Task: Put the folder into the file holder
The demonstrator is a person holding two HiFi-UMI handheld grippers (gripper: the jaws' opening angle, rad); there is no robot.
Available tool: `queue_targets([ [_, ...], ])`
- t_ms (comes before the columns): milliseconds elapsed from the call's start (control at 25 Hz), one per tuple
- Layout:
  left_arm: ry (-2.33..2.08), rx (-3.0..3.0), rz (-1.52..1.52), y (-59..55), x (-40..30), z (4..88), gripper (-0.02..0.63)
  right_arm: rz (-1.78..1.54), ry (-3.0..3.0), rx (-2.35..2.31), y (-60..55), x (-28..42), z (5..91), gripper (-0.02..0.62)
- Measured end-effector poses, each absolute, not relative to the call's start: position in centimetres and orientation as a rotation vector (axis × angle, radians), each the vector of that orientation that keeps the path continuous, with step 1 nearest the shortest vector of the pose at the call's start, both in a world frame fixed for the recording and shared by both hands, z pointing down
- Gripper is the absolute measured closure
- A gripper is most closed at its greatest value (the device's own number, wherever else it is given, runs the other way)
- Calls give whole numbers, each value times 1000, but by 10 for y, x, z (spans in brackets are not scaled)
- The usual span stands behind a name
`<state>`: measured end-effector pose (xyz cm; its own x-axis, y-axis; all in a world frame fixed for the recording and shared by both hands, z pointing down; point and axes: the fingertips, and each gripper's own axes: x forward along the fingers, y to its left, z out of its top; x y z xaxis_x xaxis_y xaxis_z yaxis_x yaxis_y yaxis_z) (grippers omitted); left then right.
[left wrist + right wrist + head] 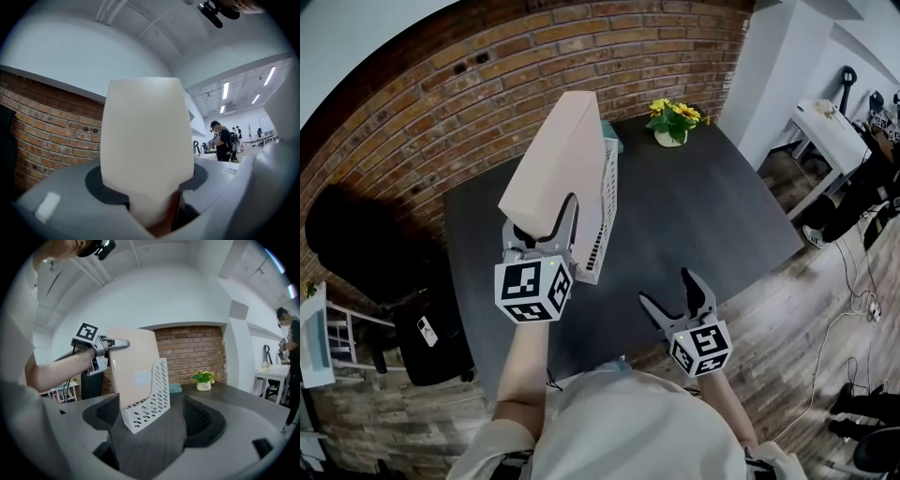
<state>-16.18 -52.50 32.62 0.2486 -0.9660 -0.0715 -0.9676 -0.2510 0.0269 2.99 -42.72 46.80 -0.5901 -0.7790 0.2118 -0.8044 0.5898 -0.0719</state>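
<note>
The left gripper [546,225] has its jaws clamped on the near edge of the pale folder [555,159]; in the left gripper view the folder fills the middle, pinched between the pads. The folder stands tilted, its lower part down inside the white perforated file holder [607,206] and its upper part rising well above the holder's rim, leaning away from the tall side wall. In the right gripper view its bottom edge is hidden behind the holder's low front wall.

The holder stands on the dark desk [703,216], left of centre, its long side running away from the person. A small teal box [613,142] sits just behind it. To the holder's right the desk is bare out to its right edge — only a flower pot [672,122] at the far corner, well apart. The brick wall [487,84] runs close along the desk's far edge.

The right gripper [671,292] hovers over the desk's near edge, jaws spread and holding nothing.
</note>
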Motion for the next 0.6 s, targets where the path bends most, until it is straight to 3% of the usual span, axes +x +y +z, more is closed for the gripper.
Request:
queue_targets([
  [600, 1909, -2474, 80, -548, -151, 349, 333, 263, -2621, 1346, -436, 29, 479, 172],
])
